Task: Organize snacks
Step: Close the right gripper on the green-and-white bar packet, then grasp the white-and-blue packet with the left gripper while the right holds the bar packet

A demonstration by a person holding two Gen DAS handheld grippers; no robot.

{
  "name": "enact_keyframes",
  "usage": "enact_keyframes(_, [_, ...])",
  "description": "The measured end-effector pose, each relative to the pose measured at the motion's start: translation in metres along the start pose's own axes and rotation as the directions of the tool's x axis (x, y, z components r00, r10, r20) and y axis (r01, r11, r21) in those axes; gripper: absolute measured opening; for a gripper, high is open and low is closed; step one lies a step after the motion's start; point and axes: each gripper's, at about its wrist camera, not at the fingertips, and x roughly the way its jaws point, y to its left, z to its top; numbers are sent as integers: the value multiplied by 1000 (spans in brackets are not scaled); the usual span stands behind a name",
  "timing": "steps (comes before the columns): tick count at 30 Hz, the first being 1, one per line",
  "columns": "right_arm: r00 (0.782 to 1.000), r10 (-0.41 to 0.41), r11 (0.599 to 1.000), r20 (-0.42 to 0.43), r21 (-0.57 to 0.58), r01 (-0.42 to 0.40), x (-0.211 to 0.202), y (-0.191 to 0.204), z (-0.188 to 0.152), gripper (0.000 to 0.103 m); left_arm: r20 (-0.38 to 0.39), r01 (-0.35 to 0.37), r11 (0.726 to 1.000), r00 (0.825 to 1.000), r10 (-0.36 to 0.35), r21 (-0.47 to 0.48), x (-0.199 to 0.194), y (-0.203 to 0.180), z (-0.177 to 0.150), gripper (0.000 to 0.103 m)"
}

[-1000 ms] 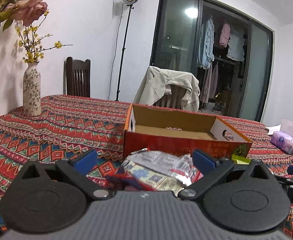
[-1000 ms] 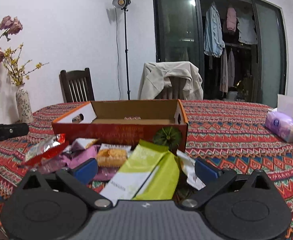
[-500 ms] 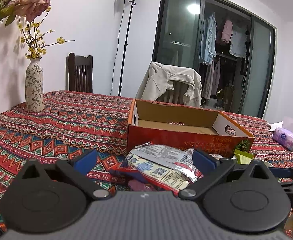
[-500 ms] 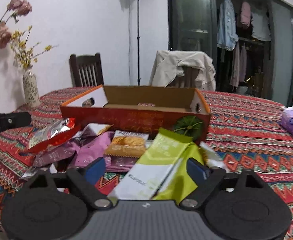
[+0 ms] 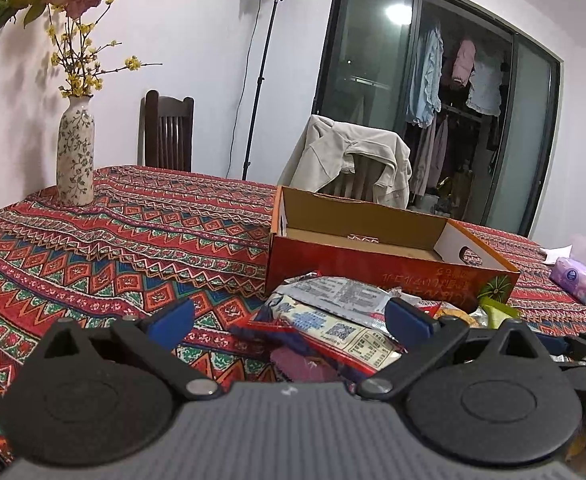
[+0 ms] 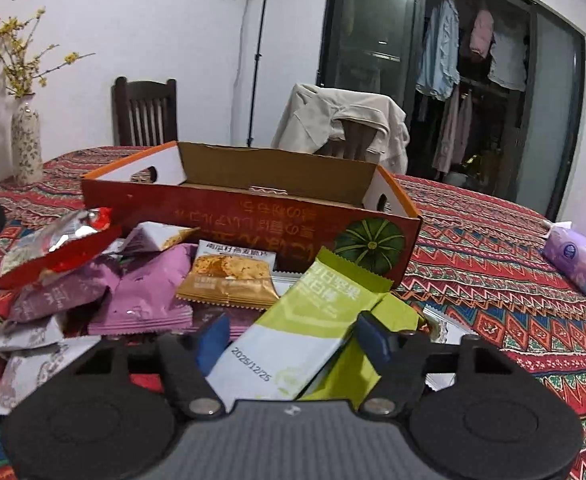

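Now the right tool [image 6: 291,340] is closing around the green-and-white snack packet [image 6: 293,332] lying atop the pile before the cardboard box [image 6: 253,216] on the bench. Probably light, crinkly, slippery; grip flat mid-body. Left tool [image 5: 289,320] hovers open.

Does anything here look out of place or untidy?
Yes. The snack packets lie in a loose overlapping heap on the tablecloth, in front of the cardboard box, not in it. The box looks almost empty. Its printed text is upside down from this side. Nothing looks spilled or torn.
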Motion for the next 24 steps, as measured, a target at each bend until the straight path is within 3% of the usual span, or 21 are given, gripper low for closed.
enact_keyframes(4, [1000,17,999,10,-37,-16,-5,4,-5,50,-2,-5,1000,1000,5,-6,0,2,0,103])
enact_keyframes(10, [999,32,999,17,4,-32,-9,-6,-5,35,-7,-12,1000,1000,12,-15,-1,4,0,103])
enact_keyframes(24, [990,46,996,132,66,-55,-33,-22,-3,32,-37,-3,1000,999,2,-22,3,-5,7,103])
